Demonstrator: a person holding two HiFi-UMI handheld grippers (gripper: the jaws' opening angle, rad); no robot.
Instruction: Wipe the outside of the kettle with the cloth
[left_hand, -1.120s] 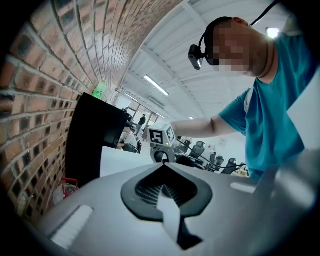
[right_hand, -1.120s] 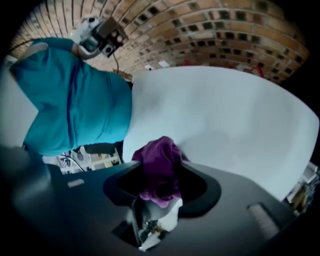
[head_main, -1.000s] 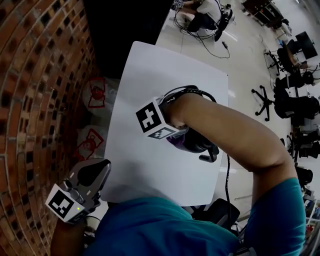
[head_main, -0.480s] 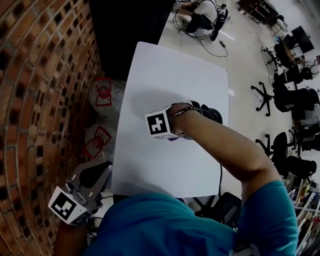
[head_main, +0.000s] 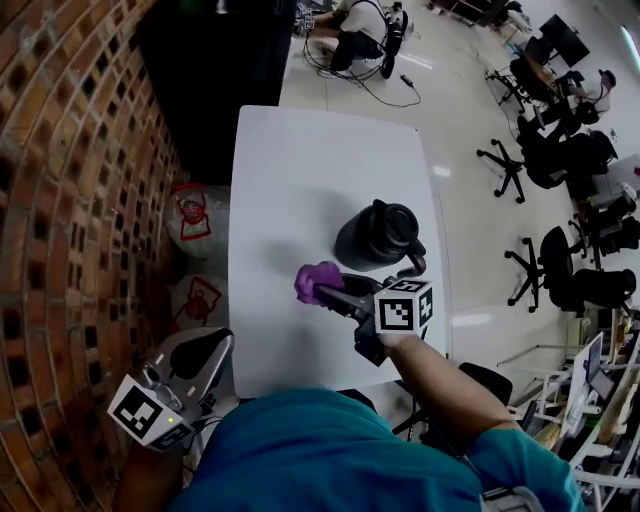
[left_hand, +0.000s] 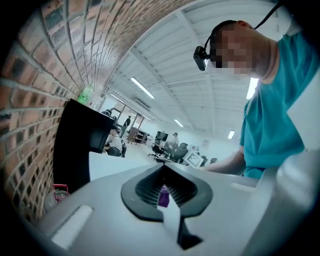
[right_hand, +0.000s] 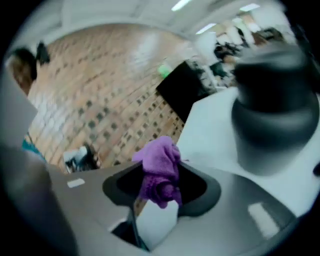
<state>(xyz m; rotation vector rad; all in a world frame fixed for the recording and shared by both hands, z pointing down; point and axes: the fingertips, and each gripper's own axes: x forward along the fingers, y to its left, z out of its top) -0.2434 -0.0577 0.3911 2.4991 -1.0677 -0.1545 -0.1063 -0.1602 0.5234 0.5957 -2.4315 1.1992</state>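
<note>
A black kettle (head_main: 378, 237) stands upright on the white table (head_main: 300, 170), towards its right side. My right gripper (head_main: 335, 293) sits just near and left of it, shut on a bunched purple cloth (head_main: 317, 282). The cloth hangs off the kettle, a small gap between them. In the right gripper view the cloth (right_hand: 160, 170) fills the jaws of the right gripper (right_hand: 160, 194), and the kettle (right_hand: 270, 115) looms at the right. My left gripper (head_main: 200, 355) hangs off the table's near left corner; in its own view the left gripper (left_hand: 165, 197) has its jaws together, holding nothing.
A brick wall (head_main: 70, 200) runs along the left. Two red-printed bags (head_main: 192, 212) lie on the floor between wall and table. A black panel (head_main: 210, 60) stands beyond the table's far edge. Office chairs (head_main: 520, 165) stand on the floor at the right.
My right gripper has drawn back from over the kettle towards the table's near edge, cloth still in it. The kettle now shows fully. The left gripper has stayed put.
</note>
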